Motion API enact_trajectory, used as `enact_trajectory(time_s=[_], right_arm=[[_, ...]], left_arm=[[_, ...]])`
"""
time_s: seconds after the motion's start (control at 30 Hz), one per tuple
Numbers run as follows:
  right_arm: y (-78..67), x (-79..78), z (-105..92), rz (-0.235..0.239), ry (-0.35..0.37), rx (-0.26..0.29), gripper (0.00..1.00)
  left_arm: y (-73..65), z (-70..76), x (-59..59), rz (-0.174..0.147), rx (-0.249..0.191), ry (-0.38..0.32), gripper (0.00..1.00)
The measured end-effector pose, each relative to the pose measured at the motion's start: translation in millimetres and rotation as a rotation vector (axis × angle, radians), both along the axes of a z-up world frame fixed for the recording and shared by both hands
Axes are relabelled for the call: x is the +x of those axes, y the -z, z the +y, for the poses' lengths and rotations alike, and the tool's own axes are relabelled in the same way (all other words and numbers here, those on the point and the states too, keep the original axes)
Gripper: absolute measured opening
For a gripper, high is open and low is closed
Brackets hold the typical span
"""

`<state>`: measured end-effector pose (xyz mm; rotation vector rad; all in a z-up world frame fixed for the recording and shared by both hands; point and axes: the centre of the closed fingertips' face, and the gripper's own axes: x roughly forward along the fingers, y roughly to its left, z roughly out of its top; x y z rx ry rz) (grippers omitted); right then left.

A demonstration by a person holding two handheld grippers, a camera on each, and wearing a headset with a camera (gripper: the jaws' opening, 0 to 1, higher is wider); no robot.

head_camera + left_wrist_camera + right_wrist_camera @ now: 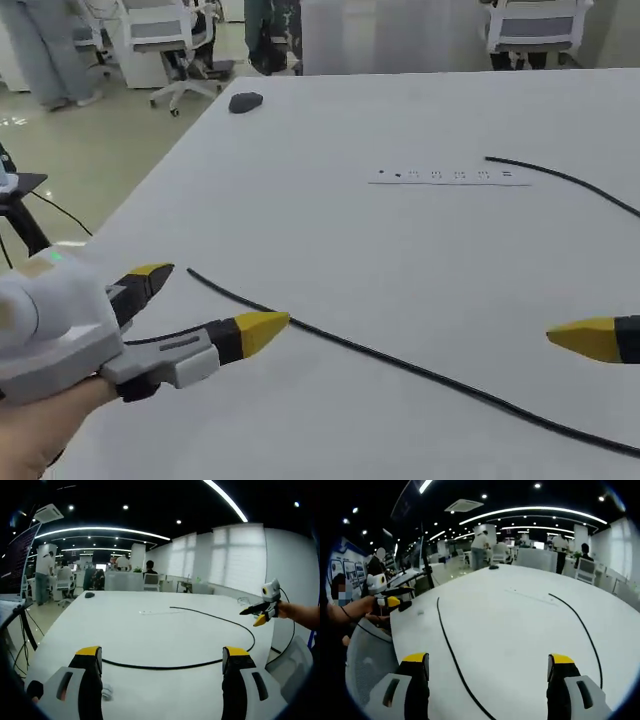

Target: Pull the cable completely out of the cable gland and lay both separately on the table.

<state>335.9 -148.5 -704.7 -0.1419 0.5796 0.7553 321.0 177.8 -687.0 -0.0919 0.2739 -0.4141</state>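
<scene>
A long black cable [400,363] lies loose on the white table [400,250], with one end near my left gripper [205,300]. That gripper is open at the lower left, empty, just above the cable's end. A small pale part [106,692], maybe the gland, lies by its left finger, apart from the cable [165,668]. The same part [420,612] sits beside the cable's end [438,600]. My right gripper [488,660] is open and empty over the cable [451,652]. One of its yellow fingertips [588,338] pokes in at the right edge.
A white socket strip [445,177] is set in the table's middle, and a dark mouse [245,101] lies at the far left corner. The table edge runs along the left. Office chairs [165,40] and people stand beyond.
</scene>
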Motion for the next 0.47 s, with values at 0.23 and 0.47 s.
enact_trajectory(time_s=[0.23, 0.47], right_arm=[[1.6, -17.9, -6.1, -0.001, 0.019, 0.001, 1.00], [1.3, -26.2, -8.2, -0.009, 0.022, -0.010, 1.00]], left_arm=[[0.1, -20.0, -12.0, 0.013, 0.047, 0.048, 1.00], [-2.2, -34.5, -19.3, 0.007, 0.068, 0.079, 1.00]])
